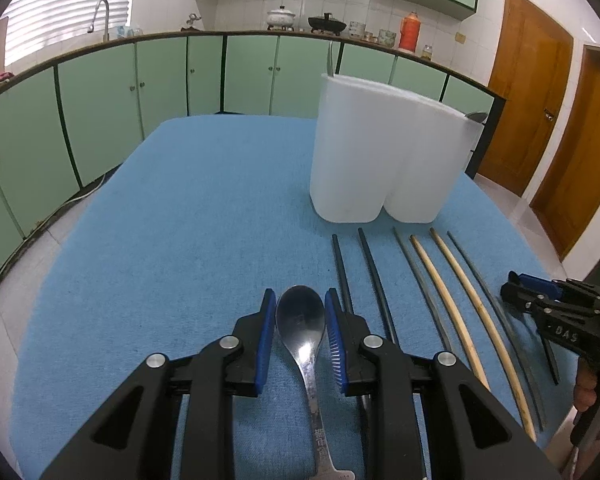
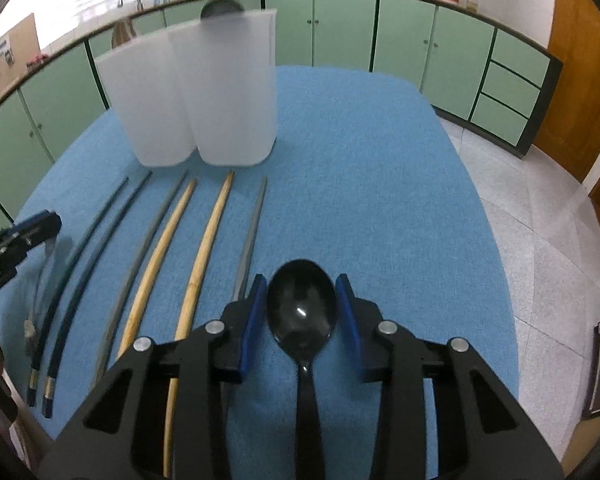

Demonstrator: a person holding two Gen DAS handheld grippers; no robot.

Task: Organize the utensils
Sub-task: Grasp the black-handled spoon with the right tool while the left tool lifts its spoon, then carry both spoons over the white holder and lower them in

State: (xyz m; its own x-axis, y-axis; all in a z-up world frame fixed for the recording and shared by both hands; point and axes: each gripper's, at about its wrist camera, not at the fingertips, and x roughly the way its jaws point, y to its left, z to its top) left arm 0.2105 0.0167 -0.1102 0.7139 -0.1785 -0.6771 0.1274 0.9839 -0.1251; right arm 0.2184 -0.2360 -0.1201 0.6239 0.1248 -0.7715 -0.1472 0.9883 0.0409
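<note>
The left tongs [image 1: 300, 320] are standing spread on either side of the bowl of a metal spoon [image 1: 302, 320] lying on the blue-covered worktop [image 1: 180, 220]; the blue pads look close to the bowl, but contact is hard to make out. The spoon's handle is running back under the tool and is getting cut off at the lower edge. The right tongs [image 2: 302, 300] are likewise standing spread around the bowl of a black spoon [image 2: 302, 304], with small gaps showing at both sides; its handle is disappearing beneath the tool body.

Six chopsticks [image 1: 452, 304] are lying side by side between the two spoons, their near ends hidden behind the tongs in each view. The white holder [image 1: 380, 160] is standing just beyond their far tips. Only the left view is showing a fork tip and a spoon end poking above its rim; the right view is showing a dark rounded utensil top there. In the left view the right tongs are only partly in frame at the right edge.
</note>
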